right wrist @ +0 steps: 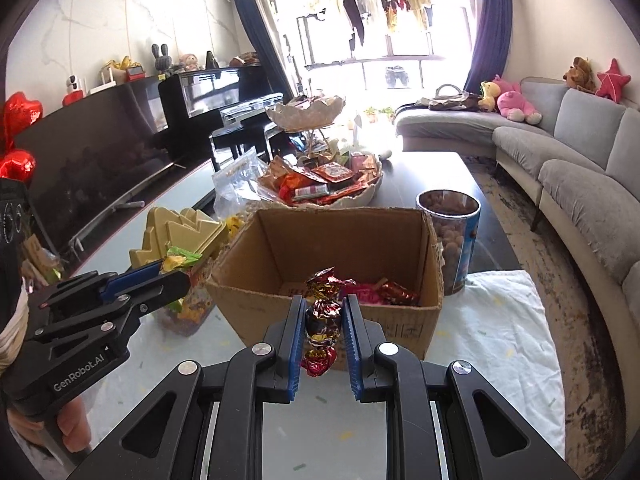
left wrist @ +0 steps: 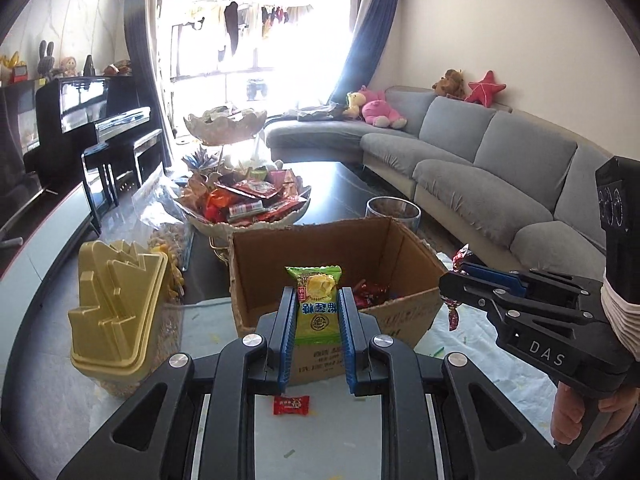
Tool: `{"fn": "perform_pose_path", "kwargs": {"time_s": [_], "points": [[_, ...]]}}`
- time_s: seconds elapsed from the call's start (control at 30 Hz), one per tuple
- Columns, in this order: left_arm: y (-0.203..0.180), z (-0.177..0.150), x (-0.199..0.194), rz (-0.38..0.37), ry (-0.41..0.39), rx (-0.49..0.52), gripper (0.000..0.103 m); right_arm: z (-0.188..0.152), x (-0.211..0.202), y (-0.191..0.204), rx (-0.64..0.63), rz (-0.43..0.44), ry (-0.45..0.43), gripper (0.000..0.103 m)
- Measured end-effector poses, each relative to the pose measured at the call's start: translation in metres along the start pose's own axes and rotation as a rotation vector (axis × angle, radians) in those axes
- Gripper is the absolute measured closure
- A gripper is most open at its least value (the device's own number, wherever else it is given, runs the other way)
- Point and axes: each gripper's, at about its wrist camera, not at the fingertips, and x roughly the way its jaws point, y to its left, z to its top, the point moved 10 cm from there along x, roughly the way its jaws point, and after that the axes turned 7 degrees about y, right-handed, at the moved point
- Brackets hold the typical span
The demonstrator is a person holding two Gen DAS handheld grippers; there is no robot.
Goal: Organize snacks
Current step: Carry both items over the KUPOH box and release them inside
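Observation:
My left gripper is shut on a green and yellow snack packet, held upright just in front of the open cardboard box. My right gripper is shut on a red and gold foil-wrapped candy, also near the front wall of the cardboard box. The box holds several red-wrapped sweets. Each gripper shows in the other's view: the right gripper at the right with its candy, the left gripper at the left with its packet. A loose red candy lies on the table below my left fingers.
A gold lidded container stands left of the box. Behind it rises a tiered white snack stand full of packets. A clear jar of nuts stands right of the box, on a white cloth. A grey sofa runs along the right.

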Motion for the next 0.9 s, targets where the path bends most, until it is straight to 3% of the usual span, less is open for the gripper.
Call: {"fn": "perform_pose_path", "kwargs": {"time_s": [0.3, 0.83, 0.9], "points": [[0.008, 0.024, 0.028, -0.016, 0.014, -0.016, 0.082, 0.027, 0.017, -0.009, -0.002, -0.008, -0.008, 0.083], [0.021, 0.029, 0.094, -0.017, 0.083, -0.054, 0.081, 0.044, 0.072, -0.030, -0.002, -0.020, 0.040, 0.083], [0.024, 0.028, 0.100, -0.008, 0.095, -0.064, 0.077, 0.044, 0.077, -0.032, 0.003, -0.024, 0.042, 0.082]]}}
